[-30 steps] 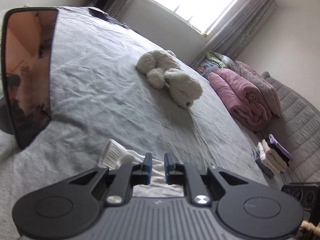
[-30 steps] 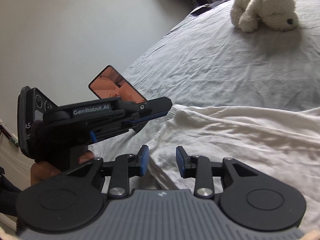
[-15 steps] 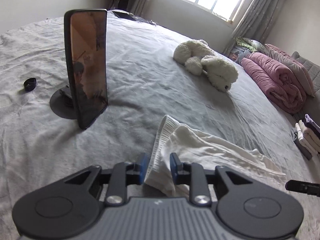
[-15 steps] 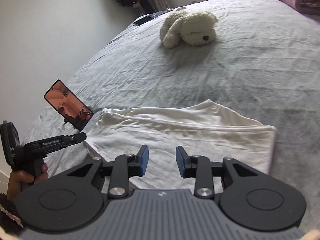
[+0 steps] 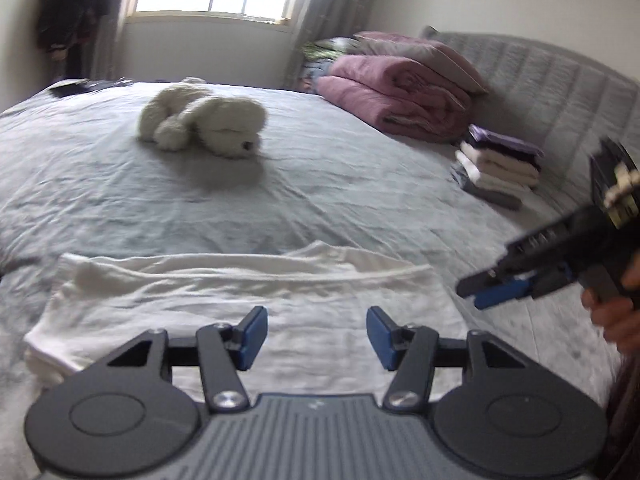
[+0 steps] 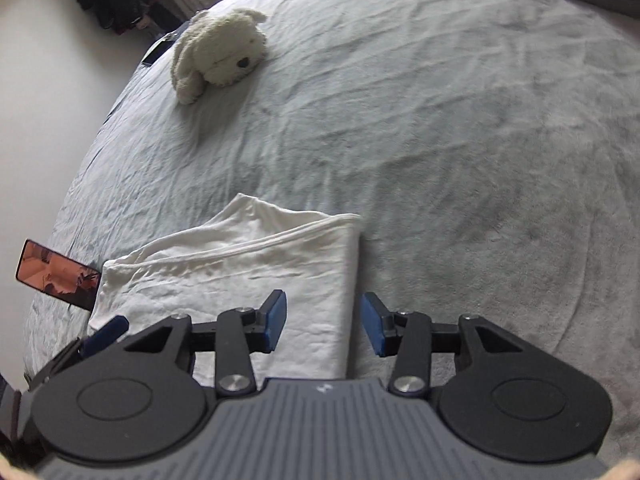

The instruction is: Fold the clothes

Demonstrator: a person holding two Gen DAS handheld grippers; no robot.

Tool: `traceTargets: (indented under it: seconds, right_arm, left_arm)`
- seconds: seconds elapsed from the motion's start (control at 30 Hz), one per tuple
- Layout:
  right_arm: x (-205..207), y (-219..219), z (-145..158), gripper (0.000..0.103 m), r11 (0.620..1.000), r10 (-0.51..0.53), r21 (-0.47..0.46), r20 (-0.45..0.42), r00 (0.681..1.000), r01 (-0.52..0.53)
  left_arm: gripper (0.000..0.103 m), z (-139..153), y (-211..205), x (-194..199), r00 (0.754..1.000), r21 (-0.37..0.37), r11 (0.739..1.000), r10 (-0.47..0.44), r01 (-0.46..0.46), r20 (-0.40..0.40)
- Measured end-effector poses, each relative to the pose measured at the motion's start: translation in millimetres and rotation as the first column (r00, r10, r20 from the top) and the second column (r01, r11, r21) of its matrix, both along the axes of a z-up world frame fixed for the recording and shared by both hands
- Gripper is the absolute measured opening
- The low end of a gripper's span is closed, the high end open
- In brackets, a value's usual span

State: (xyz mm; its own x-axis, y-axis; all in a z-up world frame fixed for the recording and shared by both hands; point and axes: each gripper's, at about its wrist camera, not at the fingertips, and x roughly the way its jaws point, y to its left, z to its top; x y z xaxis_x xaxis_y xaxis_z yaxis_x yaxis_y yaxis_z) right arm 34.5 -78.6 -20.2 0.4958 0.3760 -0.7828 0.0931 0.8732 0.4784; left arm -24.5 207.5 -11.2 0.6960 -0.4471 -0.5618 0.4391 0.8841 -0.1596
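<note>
A white garment [image 5: 248, 300] lies folded flat on the grey bed sheet [image 5: 320, 184]; it also shows in the right wrist view [image 6: 240, 268]. My left gripper [image 5: 316, 336] is open and empty, hovering over the garment's near middle. My right gripper [image 6: 323, 322] is open and empty, straddling the garment's right edge from above. The right gripper also shows in the left wrist view [image 5: 492, 290] at the garment's right side, held by a hand. A fingertip of the left gripper [image 6: 106, 330] shows at the lower left of the right wrist view.
A white plush dog [image 5: 204, 120] lies further back on the bed. A phone on a stand [image 6: 56, 272] stands left of the garment. Pink rolled blankets [image 5: 396, 92] and a stack of folded clothes [image 5: 496, 164] sit by the grey headboard [image 5: 560, 80].
My left gripper has let go of the garment's ribbed edge and opened wide, swinging right. My right gripper has opened wider. The garment now lies folded into a narrower rectangle.
</note>
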Motion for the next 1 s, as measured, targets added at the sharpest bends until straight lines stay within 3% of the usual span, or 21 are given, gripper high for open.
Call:
traceTargets:
  seconds: [0.13,0.37,0.43,0.5,0.67,0.77,1.0]
  right_arm:
    - [18,-7,-20,0.046,0.999,0.033,0.027,0.016,0.999,-0.033]
    - [43,-22,-31,0.045,0.989,0.083,0.116,0.105,0.991,-0.095]
    - [46,-27,-34,0.037,0.985,0.077,0.144,0.112,0.991,-0.092]
    - [47,-28,-32,0.016,0.988,0.063,0.136,0.105,0.992,-0.077]
    - [50,-29,-27,0.010,0.992,0.029,0.116,0.089,0.996,-0.039]
    - [52,-31,-26,0.010,0.994,0.011,0.106,0.080,0.997,-0.020]
    - [52,-37,-31,0.007,0.995,-0.002,0.098,0.058,0.998,-0.004]
  left_arm:
    - [0.058,-19,-35,4,0.996,0.086,0.993,-0.084,0.083,0.004]
    - [0.063,-33,-61,16,0.993,0.124,0.985,-0.121,0.122,-0.016]
    - [0.064,-33,-66,20,0.993,0.116,0.986,-0.119,0.119,-0.011]
    - [0.064,-33,-67,26,0.994,0.116,0.987,-0.107,0.106,-0.005]
    - [0.064,-31,-60,40,0.999,0.125,0.991,-0.050,0.048,0.010]
    - [0.065,-30,-37,44,0.999,0.122,0.992,0.042,-0.044,0.020]
    - [0.065,-37,44,35,0.968,0.112,0.961,0.248,-0.251,0.038]
